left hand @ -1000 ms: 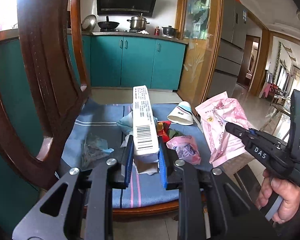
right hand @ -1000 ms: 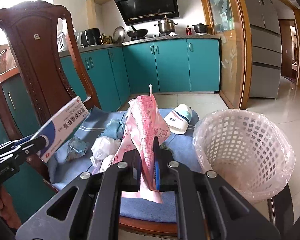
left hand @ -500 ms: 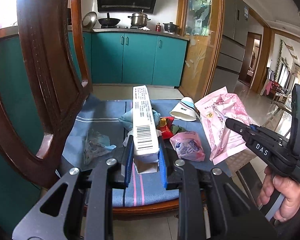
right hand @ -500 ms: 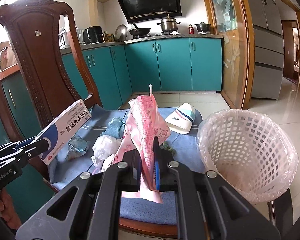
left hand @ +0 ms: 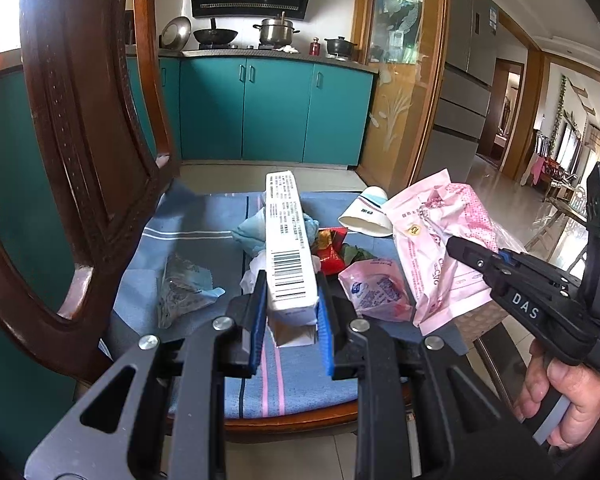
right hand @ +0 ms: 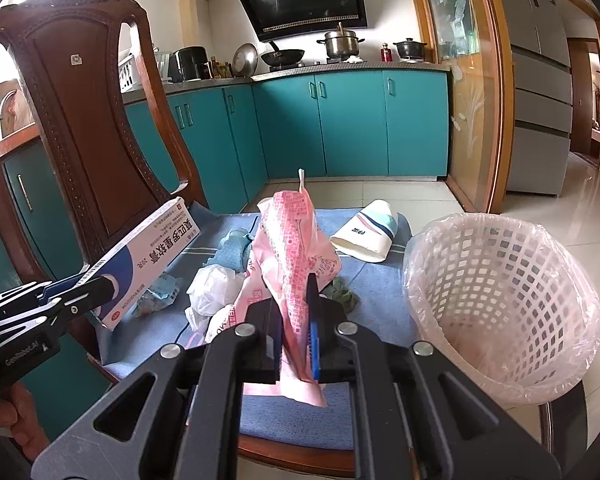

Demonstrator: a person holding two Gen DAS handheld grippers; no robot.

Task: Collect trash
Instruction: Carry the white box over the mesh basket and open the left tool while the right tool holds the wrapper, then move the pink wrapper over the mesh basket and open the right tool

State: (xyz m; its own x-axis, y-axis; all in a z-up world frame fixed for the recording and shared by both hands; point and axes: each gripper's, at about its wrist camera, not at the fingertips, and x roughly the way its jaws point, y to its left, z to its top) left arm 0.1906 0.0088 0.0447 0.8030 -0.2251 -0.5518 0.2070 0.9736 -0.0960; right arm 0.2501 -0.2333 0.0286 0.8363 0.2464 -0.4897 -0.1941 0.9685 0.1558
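My left gripper is shut on a long white medicine box and holds it above the blue chair cushion; the box also shows in the right wrist view. My right gripper is shut on a pink plastic wrapper, held above the cushion's right side, left of the white mesh bin with its clear liner. On the cushion lie a tipped paper cup, a small pink packet, a red wrapper, a crumpled white tissue and a clear wrapper.
The dark wooden chair back rises close on the left. Teal kitchen cabinets stand behind. The bin stands on a surface at the chair's right. Tiled floor lies beyond.
Both grippers have risen slightly with their loads; the view of the cushion and the bin has shifted down and nearer. Both grips are unchanged.
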